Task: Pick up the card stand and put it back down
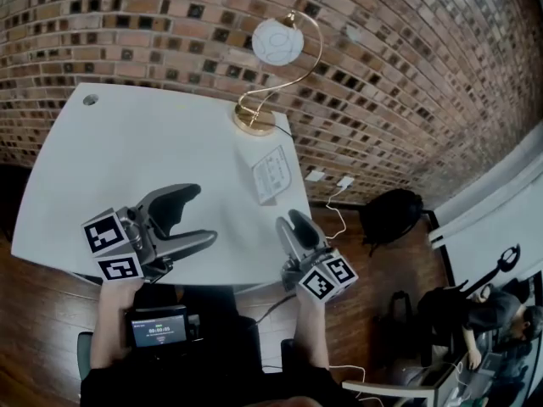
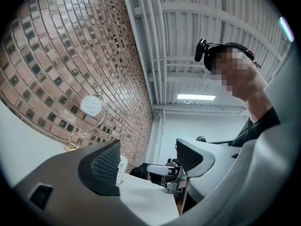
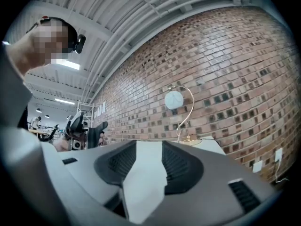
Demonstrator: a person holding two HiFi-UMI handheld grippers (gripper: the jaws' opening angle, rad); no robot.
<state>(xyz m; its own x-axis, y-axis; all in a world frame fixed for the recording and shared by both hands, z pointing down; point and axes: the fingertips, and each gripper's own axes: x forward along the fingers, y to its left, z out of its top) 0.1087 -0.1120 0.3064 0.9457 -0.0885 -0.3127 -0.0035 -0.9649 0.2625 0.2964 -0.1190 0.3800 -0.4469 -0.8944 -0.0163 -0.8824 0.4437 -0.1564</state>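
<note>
Nothing legible anywhere (the screen (image 1: 159, 329) digits blur).

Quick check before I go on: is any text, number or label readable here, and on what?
Nothing can be quoted.
Card stand: printed lines, too small to read.
Chest screen: digits, too blurred to read.
Marker cubes: black-and-white squares, no words.
</note>
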